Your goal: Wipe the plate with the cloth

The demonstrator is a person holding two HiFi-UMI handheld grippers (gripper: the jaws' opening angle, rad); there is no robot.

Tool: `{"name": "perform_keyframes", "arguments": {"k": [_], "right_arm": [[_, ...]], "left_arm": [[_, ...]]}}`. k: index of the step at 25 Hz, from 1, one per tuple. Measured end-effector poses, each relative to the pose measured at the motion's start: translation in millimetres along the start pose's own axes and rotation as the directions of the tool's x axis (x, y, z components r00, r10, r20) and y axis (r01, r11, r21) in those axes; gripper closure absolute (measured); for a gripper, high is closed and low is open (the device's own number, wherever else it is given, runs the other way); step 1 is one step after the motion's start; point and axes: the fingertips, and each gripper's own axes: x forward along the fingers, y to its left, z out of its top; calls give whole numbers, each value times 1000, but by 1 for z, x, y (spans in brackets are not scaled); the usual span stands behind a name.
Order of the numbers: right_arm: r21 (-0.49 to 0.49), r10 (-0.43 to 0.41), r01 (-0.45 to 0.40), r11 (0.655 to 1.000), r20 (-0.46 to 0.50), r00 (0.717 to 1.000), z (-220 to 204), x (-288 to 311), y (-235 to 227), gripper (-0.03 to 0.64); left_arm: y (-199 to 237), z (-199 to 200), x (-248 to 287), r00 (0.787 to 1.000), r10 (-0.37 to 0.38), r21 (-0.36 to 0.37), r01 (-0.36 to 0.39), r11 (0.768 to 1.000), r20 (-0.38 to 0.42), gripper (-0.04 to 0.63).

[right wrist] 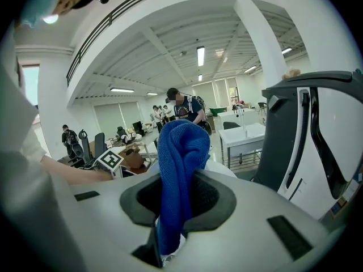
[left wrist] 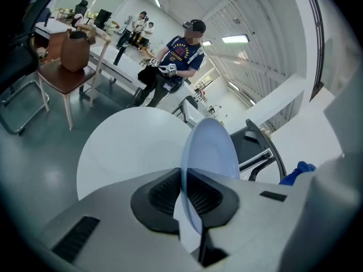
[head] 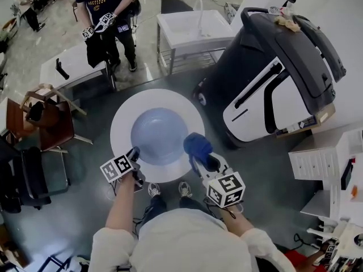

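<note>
- Two grips carry everything here, and each could fail in its own way.
- Left gripper (left wrist: 184, 192): its fingers are clamped on the near rim of the pale blue plate (head: 159, 135). Only that thin edge sits between the pads, and the rest of the plate juts forward over the round white counter (head: 121, 123).
- Likely trouble: a push from the cloth on the far side of the plate would lever it about that narrow hold. The plate could then swivel or slide out and drop onto the counter.
- Right gripper (right wrist: 174, 208): its fingers are closed on a bunched blue cloth (right wrist: 180, 157). A thick fold stands up past the fingertips and a little trails below.
- Likely trouble: rubbing hard could drag the cloth out of the pads. If the fold flattens, a hard fingertip could scrape the plate instead.
- Plate and cloth are near each other in the head view, the cloth just off the plate's right edge. I cannot tell whether they touch.
- Whether the plate's far rim rests on the counter is also unclear.
- Close on the right stands a large dark and white machine (head: 283, 78), so a wide wiping stroke could bump it.
</note>
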Motion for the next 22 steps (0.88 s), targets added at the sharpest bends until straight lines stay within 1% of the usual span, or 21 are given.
{"name": "perform_keyframes", "arguments": {"k": [5,10,14,22], "right_arm": [[-33,28,-27,999,41,999,15,3,10,526],[-56,50,-45,997,85,995,32,2,16,526],[-74,65,-57,996,108,992,41,-1,21,526],[-108,82,-67,992,134,988,52,-3,27,526]], "left_arm": [[-32,5,-30,997,-58,22,57,998,55,546],[-63,9,-59,989,-103,78,96,992,104,546],[-81,12,-80,981,-143,133,125,983,135,546],[-104,8,-108,967,-177,180,144,973,185,546]]}}
